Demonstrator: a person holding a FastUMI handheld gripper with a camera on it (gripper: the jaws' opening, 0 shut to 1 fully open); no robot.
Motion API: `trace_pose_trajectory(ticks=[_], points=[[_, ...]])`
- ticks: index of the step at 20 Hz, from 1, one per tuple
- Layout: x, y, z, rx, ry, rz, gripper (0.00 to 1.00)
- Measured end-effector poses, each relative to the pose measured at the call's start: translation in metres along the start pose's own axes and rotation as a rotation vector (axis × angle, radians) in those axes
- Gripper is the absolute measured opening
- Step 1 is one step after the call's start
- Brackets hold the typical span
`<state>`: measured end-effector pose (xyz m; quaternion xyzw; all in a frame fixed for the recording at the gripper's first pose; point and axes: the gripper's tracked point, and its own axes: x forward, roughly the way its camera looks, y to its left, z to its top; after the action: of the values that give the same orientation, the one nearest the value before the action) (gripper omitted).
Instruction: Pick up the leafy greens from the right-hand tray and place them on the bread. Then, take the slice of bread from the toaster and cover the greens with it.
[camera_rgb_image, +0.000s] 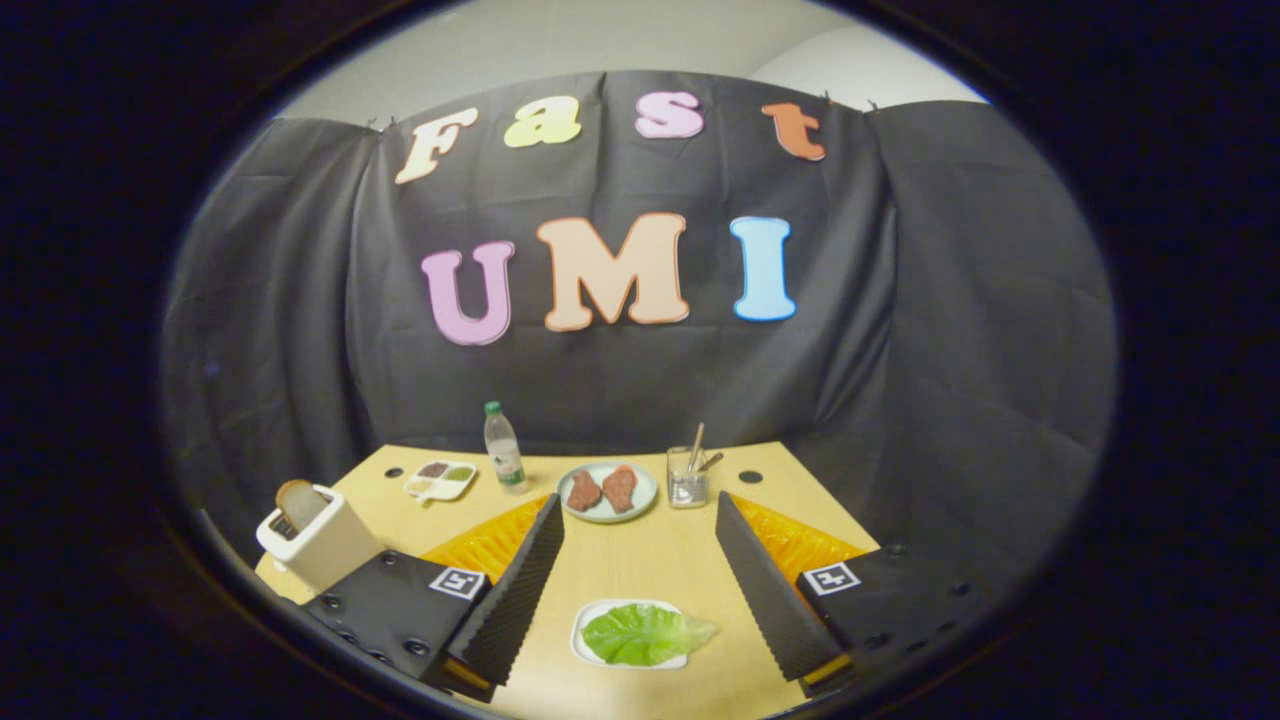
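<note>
Ribbed wedge fingers (640, 590) spread around crinkled leafy greens (645, 634).

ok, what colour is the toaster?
White toaster, bread slice sticking out the top; clearest in the gripper view, beside the open jaws.

- Each side of the gripper (638, 505) bore a square black-and-white marker (457, 582) without letters; its fingers stood spread apart.
- The water bottle (503, 450) carried a label too small to read.
</note>
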<state>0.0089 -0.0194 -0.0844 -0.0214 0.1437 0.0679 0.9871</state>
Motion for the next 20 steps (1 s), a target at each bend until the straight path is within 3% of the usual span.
trace_pose_trajectory(ticks=[8,15,20], points=[[0.035,-0.026,-0.097,0.045,0.333,0.123,0.99],[0.064,-0.049,-0.191,-0.007,0.682,0.25,0.99],[0.093,-0.073,-0.236,0.035,0.84,0.252,0.99]])
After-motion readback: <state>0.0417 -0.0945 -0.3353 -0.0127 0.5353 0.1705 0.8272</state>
